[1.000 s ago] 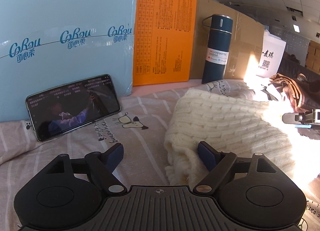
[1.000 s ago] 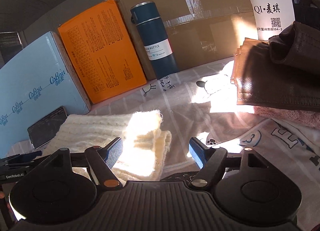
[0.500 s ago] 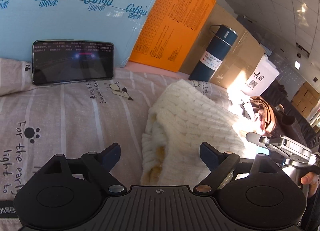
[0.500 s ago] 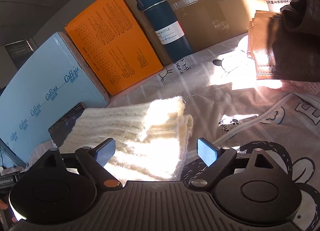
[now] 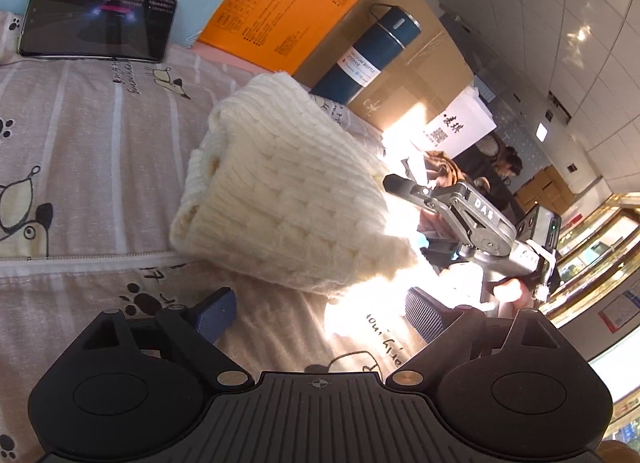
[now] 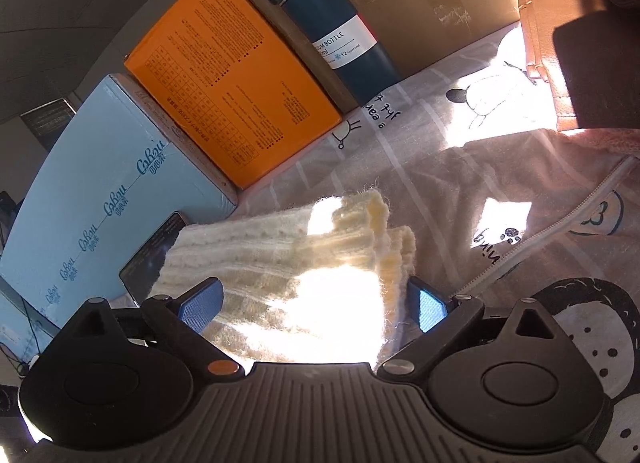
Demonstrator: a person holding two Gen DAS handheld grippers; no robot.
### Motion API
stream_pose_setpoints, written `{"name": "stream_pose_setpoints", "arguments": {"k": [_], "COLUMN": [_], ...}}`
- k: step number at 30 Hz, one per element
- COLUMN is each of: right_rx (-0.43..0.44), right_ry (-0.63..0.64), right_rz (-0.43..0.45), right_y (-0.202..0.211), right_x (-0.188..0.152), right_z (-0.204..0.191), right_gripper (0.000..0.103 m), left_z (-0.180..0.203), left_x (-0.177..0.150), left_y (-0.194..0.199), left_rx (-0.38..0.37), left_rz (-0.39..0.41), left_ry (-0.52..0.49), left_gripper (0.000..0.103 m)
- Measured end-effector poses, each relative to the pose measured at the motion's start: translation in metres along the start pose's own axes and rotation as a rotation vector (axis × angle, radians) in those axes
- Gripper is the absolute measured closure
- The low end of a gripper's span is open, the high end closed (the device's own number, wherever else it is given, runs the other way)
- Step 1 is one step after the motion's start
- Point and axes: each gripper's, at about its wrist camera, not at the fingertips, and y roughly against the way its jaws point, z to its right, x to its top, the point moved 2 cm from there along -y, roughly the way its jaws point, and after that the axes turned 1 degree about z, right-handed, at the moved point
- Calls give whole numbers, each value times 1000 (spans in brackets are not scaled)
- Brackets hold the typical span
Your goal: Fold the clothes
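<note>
Nearest the left wrist camera, the left gripper [image 5: 320, 309] hangs over the pale striped bedsheet with cartoon prints [image 5: 80, 151], its blue-padded jaws wide apart and holding nothing. In the right wrist view the right gripper [image 6: 316, 305] is likewise spread wide, one pad on either side of the near edge of the cream cable-knit sweater [image 6: 288, 259]; the pads look close to the wool, but whether they touch it cannot be told through the sun glare.

The sweater lies in the middle of the sheet as a compact, layered bundle, already doubled over on itself. From the left it shows a rounded top, stacked edges along its left side [image 5: 280, 191] and a fuzzy corner pointing toward the camera; from the right, ribbed cuffs or hems are stacked at its far end. It looks thick, soft and springy, so layers may slump if let go loosely.

As a judgement, the scene fits either a further fold about to be made or a finished bundle just set down and being squared up. If another fold is wanted, the right jaws would need to close on all stacked layers at once.

Beyond the sweater stand a dark smartphone with a lit screen [image 5: 96, 19], a light blue printed carton [image 6: 88, 191], an orange printed box [image 6: 236, 79], a navy vacuum bottle [image 6: 340, 27] and a brown cardboard box [image 6: 432, 3]. Brown leather clothing [image 6: 548, 51] lies at the far right.
</note>
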Motion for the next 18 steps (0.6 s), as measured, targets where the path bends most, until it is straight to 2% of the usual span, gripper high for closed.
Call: {"name": "stream_pose_setpoints", "arguments": {"k": [2, 4, 6, 11, 12, 14, 15, 16, 18], "right_rx": [36, 65, 88, 145, 157, 180, 191, 202, 166], "right_ry": [-13, -13, -2, 26, 32, 43, 49, 55, 104], "right_rz": [-21, -35, -43, -63, -67, -75, -79, -83, -79], "right_y": [-2, -3, -2, 1, 1, 2, 3, 3, 2], "right_x": [-1, -3, -6, -14, -16, -19, -21, -22, -27], "right_z": [-1, -3, -7, -17, -19, -24, -26, -28, -33], "right_gripper": [7, 14, 28, 48, 53, 61, 66, 67, 69], "left_z": [-5, -6, -6, -7, -8, -9, -9, -10, -11], "left_x": [1, 3, 6, 10, 10, 10, 10, 10, 11], "left_y": [-6, -11, -16, -18, -17, -15, -14, -13, -11], "left_rx": [-24, -35, -34, -20, -4, 28, 44, 60, 92], "left_rz": [46, 90, 133, 216, 227, 248, 258, 269, 290], "left_ry": [17, 23, 37, 38, 25, -2, -15, -29, -55], "left_gripper": [9, 8, 8, 10, 12, 29, 32, 36, 43]}}
